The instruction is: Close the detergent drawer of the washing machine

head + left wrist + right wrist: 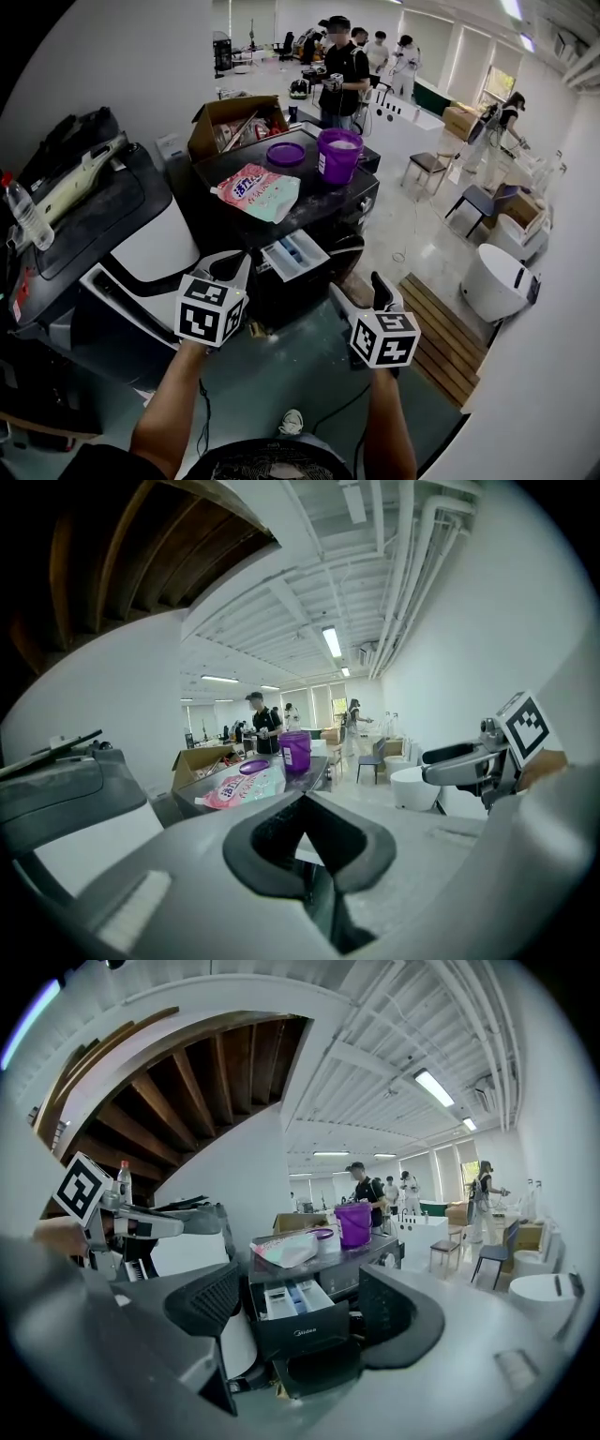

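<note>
Facing the right claw [305, 1314], whose jaws stand wide apart and empty, the pulled-out detergent drawer [293, 253] lies straight ahead, its long axis running away. The left claw [302, 803] is pressed together on nothing. The drawer's compartments look empty. Beyond, a purple bucket [338, 155] tops the washing machine [352, 202].

Large open-plan lab or test room rather than a home. A washer [328, 204] stands loose on a bare polished floor [412, 234], with a detergent pouch [258, 192] and purple bucket [338, 155] on top and an open cardboard box [234, 122] behind it. Farther back, people [342, 80] stand working at a long white table [412, 117]. A chair [429, 167] and a white tub [497, 281] sit out in the open. Overhead run exposed pipes [412, 564] and strip lights [330, 641]. The underside of a wooden stair [197, 1082] shows at one side.
</note>
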{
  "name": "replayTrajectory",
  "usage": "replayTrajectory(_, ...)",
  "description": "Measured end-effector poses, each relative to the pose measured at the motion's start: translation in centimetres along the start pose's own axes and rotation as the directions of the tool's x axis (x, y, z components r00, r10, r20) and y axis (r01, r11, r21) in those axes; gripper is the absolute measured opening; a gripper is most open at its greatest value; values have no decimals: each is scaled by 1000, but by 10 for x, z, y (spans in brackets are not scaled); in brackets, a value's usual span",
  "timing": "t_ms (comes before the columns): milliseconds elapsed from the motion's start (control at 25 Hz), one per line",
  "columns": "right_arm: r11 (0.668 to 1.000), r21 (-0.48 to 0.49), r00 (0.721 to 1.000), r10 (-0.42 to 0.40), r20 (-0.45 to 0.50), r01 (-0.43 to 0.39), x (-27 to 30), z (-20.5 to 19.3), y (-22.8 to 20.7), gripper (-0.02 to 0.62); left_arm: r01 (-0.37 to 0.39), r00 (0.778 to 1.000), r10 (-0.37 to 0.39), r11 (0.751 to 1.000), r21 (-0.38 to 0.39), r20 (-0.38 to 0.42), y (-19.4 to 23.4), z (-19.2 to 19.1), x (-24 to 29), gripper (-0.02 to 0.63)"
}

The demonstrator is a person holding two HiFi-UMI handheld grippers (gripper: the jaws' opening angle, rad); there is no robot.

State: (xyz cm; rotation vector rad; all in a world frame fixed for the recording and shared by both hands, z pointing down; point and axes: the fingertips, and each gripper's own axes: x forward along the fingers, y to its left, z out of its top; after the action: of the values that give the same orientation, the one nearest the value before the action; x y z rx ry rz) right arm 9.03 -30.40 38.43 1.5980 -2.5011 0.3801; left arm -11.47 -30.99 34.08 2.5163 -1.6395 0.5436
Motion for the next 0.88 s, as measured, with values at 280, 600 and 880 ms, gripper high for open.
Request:
replayTrajectory(280,996,69,998,58,-30,-56,28,-25,-11,411,-41,998,42,999,13,-39,3,-6,22,2)
replayTrajectory(600,985,139,993,105,-50,-97,54,-52,-25,411,-39,995,41,999,32,-87,-4,-21,52,2)
replayTrajectory(880,957,242,982,180,-50,-162,75,-79,-29,411,-39,990,46,998,53,-133,-14,-32,71,2)
